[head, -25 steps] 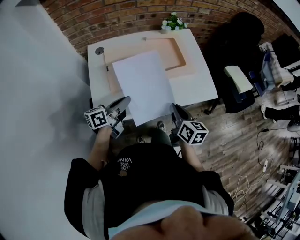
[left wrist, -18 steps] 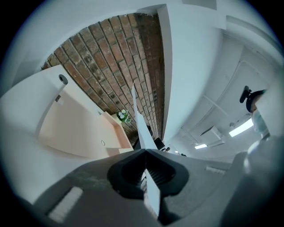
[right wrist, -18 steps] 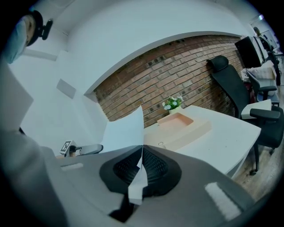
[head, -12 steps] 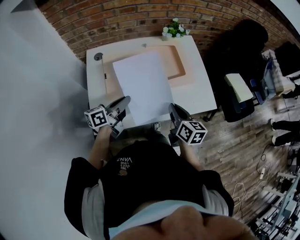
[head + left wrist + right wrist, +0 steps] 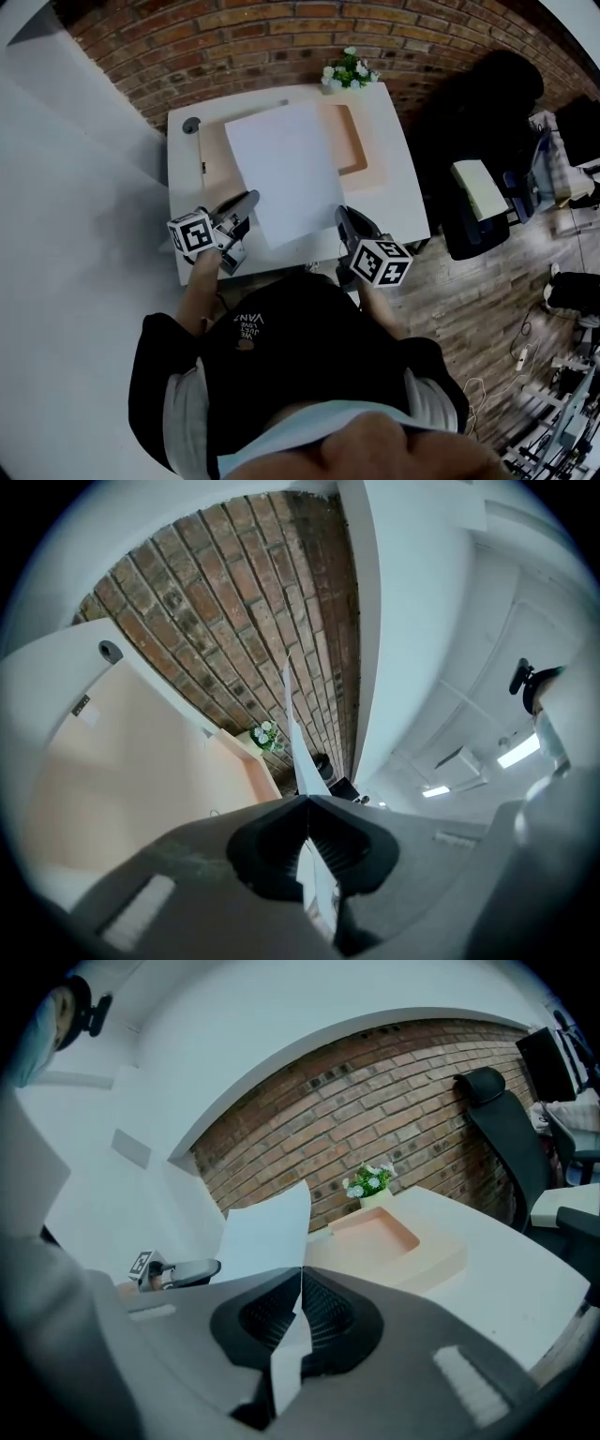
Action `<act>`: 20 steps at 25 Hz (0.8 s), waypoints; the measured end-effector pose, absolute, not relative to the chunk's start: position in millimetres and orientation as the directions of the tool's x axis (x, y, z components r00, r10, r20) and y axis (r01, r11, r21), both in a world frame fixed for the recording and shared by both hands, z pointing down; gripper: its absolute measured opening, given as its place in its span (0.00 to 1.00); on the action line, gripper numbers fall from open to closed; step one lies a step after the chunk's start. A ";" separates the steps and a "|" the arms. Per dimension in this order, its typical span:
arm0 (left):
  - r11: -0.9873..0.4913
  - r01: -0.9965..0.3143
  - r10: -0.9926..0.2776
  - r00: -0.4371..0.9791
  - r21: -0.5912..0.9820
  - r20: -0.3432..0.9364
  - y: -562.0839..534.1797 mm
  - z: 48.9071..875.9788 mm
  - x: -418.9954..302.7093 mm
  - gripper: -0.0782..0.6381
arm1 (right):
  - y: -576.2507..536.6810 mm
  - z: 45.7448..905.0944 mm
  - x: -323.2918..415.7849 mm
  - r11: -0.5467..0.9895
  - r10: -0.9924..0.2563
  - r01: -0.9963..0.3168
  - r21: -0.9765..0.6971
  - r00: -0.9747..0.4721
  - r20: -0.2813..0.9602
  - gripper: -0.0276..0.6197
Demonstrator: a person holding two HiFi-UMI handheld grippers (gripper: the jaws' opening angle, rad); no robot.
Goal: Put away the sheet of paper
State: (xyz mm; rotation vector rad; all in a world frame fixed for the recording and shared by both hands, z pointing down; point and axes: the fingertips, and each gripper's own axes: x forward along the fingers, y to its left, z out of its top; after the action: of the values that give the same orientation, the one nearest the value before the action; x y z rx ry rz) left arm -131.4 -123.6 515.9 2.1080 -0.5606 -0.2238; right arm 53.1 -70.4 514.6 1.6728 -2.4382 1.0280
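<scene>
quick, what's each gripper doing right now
left gripper: closed, holding the paper by its edge
right gripper: closed, holding the same paper at its other near corner

I hold both grippers out ahead of my chest, one in each hand, forearms reaching forward. My left gripper [image 5: 250, 198] points level, its jaws pinched tight on the near left edge of the sheet of paper [image 5: 286, 173]. My right gripper [image 5: 343, 215] tips slightly downward, its jaws closed on the sheet's near right corner.
</scene>
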 end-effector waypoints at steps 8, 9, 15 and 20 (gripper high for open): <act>-0.452 -0.349 -0.510 0.856 0.821 0.083 -143.5 522.1 -125.1 0.11 | -96.3 518.2 64.7 0.244 -0.807 -0.825 -0.510 -0.465 0.364 0.04; -0.448 -0.352 -0.513 0.854 0.822 0.086 -145.2 522.1 -123.5 0.11 | -99.4 518.3 65.8 0.248 -0.804 -0.823 -0.511 -0.469 0.365 0.04; -0.433 -0.386 -0.535 0.837 0.814 0.112 -160.5 529.0 -119.8 0.11 | -117.5 525.0 72.9 0.261 -0.790 -0.820 -0.510 -0.485 0.375 0.04; -0.422 -0.397 -0.540 0.832 0.815 0.126 -173.2 532.0 -114.0 0.11 | -132.3 531.9 78.7 0.267 -0.781 -0.816 -0.513 -0.495 0.381 0.04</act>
State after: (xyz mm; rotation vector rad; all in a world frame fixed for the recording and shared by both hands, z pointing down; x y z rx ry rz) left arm -114.0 -173.2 532.0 2.0676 -0.6865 -0.1913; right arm 78.7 -132.3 531.9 1.5508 -2.4584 1.0482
